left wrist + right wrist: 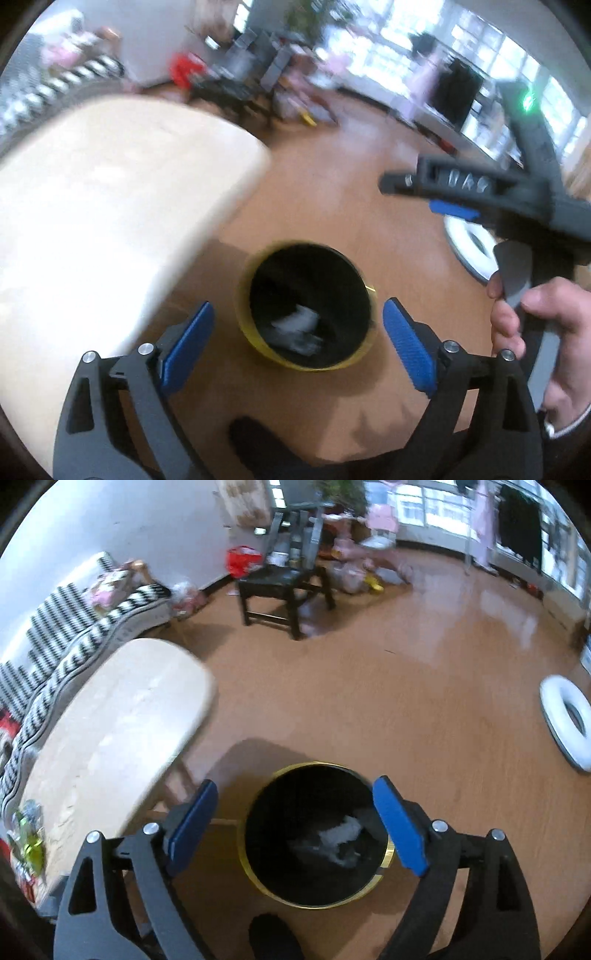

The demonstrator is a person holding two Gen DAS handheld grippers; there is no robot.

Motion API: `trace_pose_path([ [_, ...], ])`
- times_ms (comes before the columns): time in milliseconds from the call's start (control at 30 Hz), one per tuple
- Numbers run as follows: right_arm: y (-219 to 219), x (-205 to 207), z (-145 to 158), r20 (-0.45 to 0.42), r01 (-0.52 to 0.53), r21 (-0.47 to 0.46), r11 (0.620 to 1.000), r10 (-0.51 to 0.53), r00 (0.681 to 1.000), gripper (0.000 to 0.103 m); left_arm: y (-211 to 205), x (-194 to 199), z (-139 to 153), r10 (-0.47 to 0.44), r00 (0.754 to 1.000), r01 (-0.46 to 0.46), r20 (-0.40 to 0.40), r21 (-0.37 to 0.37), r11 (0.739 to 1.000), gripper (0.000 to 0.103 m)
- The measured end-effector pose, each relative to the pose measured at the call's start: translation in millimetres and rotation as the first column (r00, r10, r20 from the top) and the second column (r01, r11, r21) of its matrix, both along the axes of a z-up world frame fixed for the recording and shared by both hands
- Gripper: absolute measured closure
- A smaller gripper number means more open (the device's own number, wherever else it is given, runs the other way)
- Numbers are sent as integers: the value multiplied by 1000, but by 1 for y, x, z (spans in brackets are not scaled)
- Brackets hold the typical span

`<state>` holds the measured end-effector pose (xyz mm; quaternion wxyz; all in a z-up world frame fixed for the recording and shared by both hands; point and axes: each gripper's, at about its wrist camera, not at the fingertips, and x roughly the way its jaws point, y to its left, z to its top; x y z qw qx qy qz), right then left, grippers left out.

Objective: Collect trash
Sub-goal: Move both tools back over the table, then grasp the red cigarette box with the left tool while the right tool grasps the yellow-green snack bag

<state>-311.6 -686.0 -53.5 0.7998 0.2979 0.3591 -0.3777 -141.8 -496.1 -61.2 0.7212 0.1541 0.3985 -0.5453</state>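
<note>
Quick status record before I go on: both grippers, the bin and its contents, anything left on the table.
left gripper: open, nothing between the pads
right gripper: open, nothing between the pads
trash bin: on the floor beside the table, below both grippers
bin contents: crumpled pale trash at the bottom
table: shiny wrappers at its near-left edge

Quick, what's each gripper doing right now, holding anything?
Left gripper: open, holding nothing, above the trash bin.
Right gripper: open, holding nothing, above the same bin.
</note>
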Motion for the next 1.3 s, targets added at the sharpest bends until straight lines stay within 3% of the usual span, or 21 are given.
trace_pose_path([
  [133, 41, 50, 22, 44, -135, -24, 991, 136, 990, 17, 80, 48, 38, 199, 977, -197, 71, -33, 980, 11],
  [233, 83, 94, 37, 63, -252, -51, 966, 255, 965, 15, 151, 90, 57, 355, 931, -353, 79, -47, 935, 10],
  [467, 188, 196, 54, 100, -482, -43, 875, 484, 869, 15, 321, 153, 65, 644, 756, -645, 121, -31, 763, 10],
  [600, 261, 247, 61, 105, -607, -47, 793, 609, 786, 14, 387, 170, 57, 717, 683, -723, 138, -13, 691, 10],
  [733, 306, 276, 58, 96, -678, -27, 735, 677, 730, 13, 443, 180, 44, 774, 622, -780, 118, 10, 625, 10],
  [867, 339, 300, 49, 82, -716, 2, 698, 713, 696, 13, 467, 192, 38, 800, 596, -803, 74, 28, 596, 10],
  [1033, 347, 313, 45, 76, -726, 16, 688, 723, 687, 13, 476, 201, 27, 801, 597, -802, 44, 38, 596, 10],
  [1300, 353, 326, 37, 49, -738, 29, 674, 736, 675, 13, 439, 227, -1, 801, 592, -805, 91, 109, 583, 10],
])
